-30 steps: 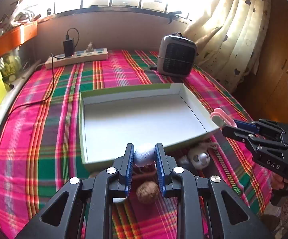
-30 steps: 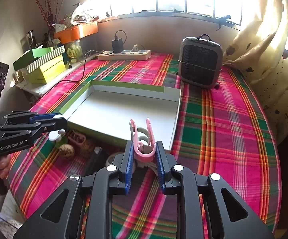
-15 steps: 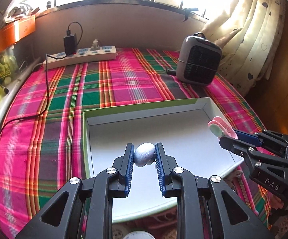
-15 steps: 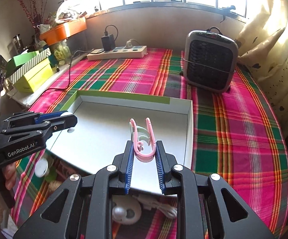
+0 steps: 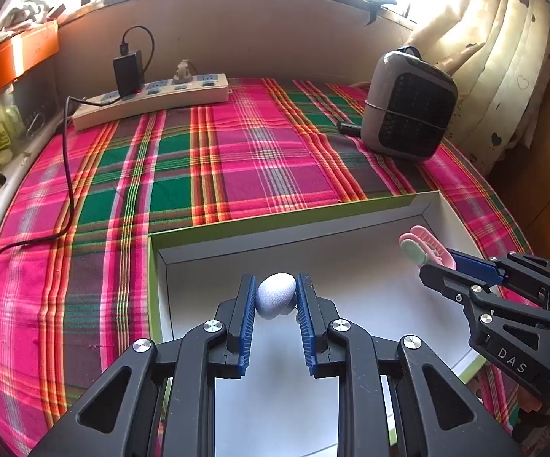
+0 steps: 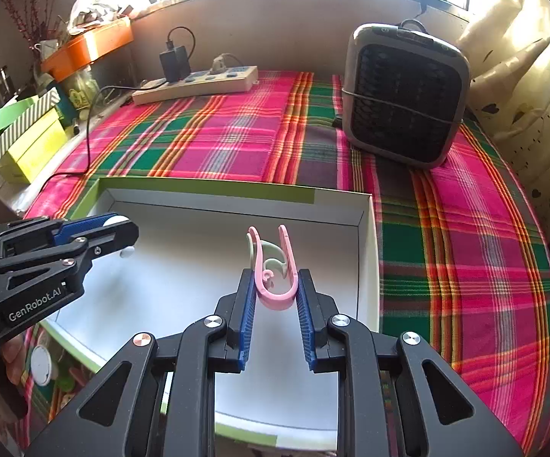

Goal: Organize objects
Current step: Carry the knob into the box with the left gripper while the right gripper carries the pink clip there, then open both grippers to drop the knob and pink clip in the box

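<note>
Now nearing tray (image 5: 351,211) back wall

Both black tongs angle downward side by side, left tongs (image 5: 275,299) and right tongs (image 6: 275,290) each clamped tight.

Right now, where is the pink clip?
The pink clip is pinched in the right gripper, held over the white tray near its right wall, in front of the heater.
</note>
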### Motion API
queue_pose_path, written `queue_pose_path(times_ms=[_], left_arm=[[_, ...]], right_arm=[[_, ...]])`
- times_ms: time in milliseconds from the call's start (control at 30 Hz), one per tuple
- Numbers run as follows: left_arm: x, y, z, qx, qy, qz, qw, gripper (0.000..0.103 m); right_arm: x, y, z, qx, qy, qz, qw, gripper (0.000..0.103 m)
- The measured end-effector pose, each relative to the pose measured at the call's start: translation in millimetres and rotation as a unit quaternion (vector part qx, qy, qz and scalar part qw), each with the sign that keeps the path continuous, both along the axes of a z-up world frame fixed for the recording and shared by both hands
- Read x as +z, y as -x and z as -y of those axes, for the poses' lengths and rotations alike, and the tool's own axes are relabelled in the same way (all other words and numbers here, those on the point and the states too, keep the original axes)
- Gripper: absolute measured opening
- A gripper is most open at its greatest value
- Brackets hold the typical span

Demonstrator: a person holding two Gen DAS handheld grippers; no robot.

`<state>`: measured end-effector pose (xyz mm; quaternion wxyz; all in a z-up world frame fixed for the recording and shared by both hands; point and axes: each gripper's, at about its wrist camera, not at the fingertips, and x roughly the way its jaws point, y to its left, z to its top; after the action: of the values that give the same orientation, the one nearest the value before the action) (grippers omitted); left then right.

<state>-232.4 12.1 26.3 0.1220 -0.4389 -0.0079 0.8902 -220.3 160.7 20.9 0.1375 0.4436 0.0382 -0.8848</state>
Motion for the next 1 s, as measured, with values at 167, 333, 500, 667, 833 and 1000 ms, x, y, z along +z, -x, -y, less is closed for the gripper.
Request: queue_pose_path(times_ms=[167, 333, 500, 667, 833, 1000], left_arm=[[-2.9, 6.7, -0.8, 0.004, 0.005, 0.003, 1.0000, 0.020], [-6.5, 10.2, -2.2, 0.005, 0.008, 0.008, 0.9999, 0.020], [-8.2, 10.9, -2.6, 0.006, 0.010, 0.010, 0.9999, 0.020], [-9.7, 12.9, -3.6, 0.004, 0.010, 0.013, 0.9999, 0.020], [-10.6, 13.5, -5.3, 0.003, 0.013, 0.016, 0.9998, 0.020], [-10.5, 13.8, -5.6, 0.003, 0.012, 0.017, 0.9998, 0.021]], right_arm=[[-3.7, 5.2, 1.7, -0.002, -0.009, 0.003, 1.000, 0.022], [-7.6, 9.9, 3.3, -0.003, -0.014, 0.007, 1.000, 0.022], [-10.2, 11.2, 4.1, -0.004, -0.015, 0.008, 1.000, 0.022], [-12.6, 12.7, 5.0, -0.004, -0.019, 0.008, 1.000, 0.022], [-13.3, 13.4, 5.7, -0.007, -0.020, 0.008, 1.000, 0.022], [-13.8, 13.2, 6.7, -0.009, -0.021, 0.010, 1.000, 0.023]])
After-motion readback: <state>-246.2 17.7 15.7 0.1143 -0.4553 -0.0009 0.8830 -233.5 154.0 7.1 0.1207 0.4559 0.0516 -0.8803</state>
